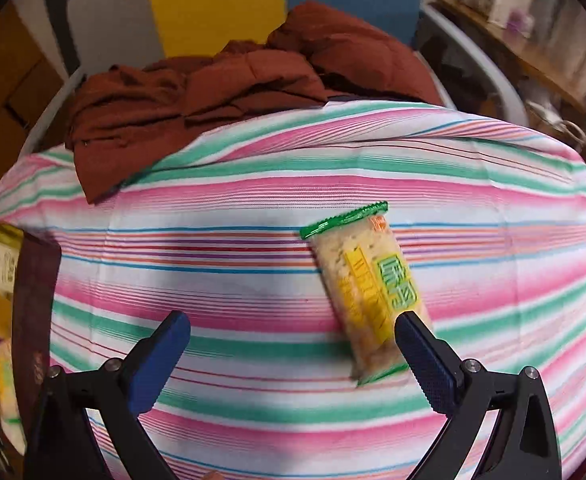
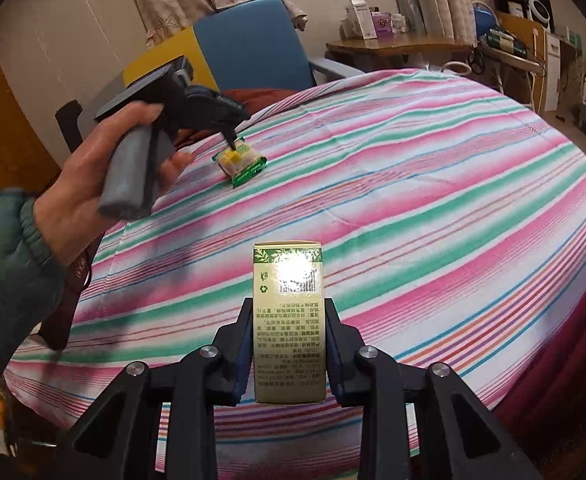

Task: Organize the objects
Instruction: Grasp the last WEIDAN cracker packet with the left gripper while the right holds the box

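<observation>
A green-and-yellow snack packet (image 1: 367, 292) lies on the striped tablecloth (image 1: 253, 208). My left gripper (image 1: 293, 326) hangs open above it, the packet's lower end by the right finger (image 1: 425, 360); nothing is between the pads. In the right wrist view that same left gripper (image 2: 231, 145), held by a hand (image 2: 93, 184) in a green sleeve, points down at the packet (image 2: 240, 162). My right gripper (image 2: 289, 308) is shut on a tall pale-green carton (image 2: 289, 320) with printed text and a barcode, held above the cloth.
A crumpled rust-brown cloth (image 1: 229, 92) lies at the table's far side by a blue-and-yellow chair (image 2: 249, 46). A dark red strap (image 1: 33, 320) hangs off the left edge. A cluttered wooden side table (image 2: 397, 46) stands beyond, under the window.
</observation>
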